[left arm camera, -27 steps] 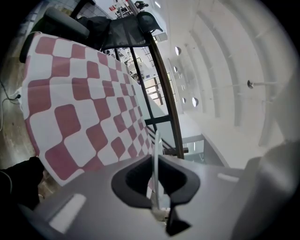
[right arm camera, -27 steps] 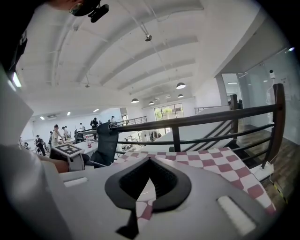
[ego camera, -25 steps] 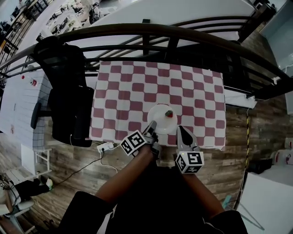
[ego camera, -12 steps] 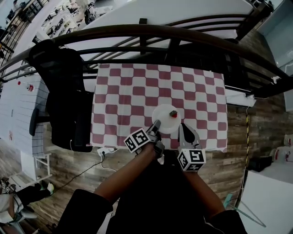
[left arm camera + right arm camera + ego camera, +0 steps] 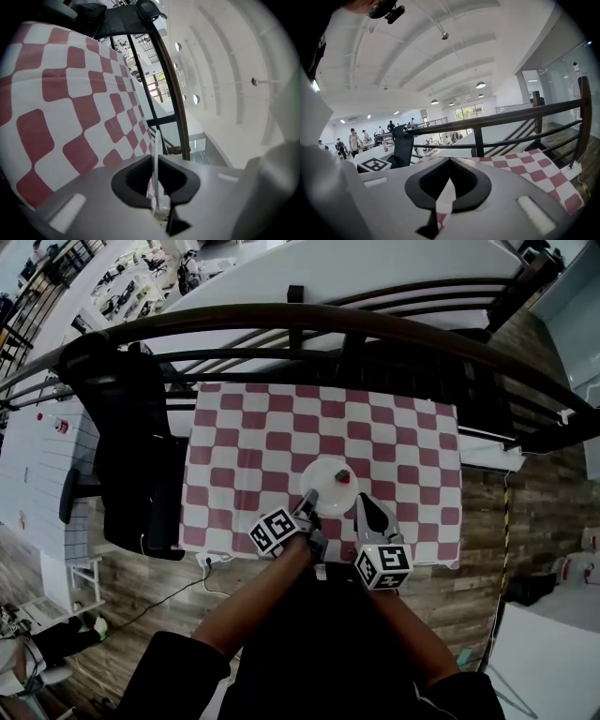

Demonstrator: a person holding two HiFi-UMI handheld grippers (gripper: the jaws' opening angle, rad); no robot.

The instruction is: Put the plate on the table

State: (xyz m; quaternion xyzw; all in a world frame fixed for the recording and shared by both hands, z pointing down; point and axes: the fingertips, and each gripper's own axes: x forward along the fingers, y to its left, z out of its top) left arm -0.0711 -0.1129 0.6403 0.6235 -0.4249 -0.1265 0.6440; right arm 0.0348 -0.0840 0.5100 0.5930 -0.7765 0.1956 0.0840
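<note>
Head view: a white round plate [image 5: 327, 495] lies over the lower middle of a red-and-white checked table [image 5: 244, 442], a small red item [image 5: 343, 476] on its upper right part. The left gripper [image 5: 308, 506] meets the plate's lower left rim; the right gripper [image 5: 362, 504] points beside its lower right rim, apart from it. Whether the plate rests on the cloth cannot be told.

Left gripper view: the rim appears edge-on as a thin white line, pinched between narrow jaws.

Right gripper view: jaws drawn together with nothing between them, checked cloth beyond.

Surroundings: a black railing [image 5: 375, 324] crosses above the table; a black chair [image 5: 131, 427] stands at its left edge.
</note>
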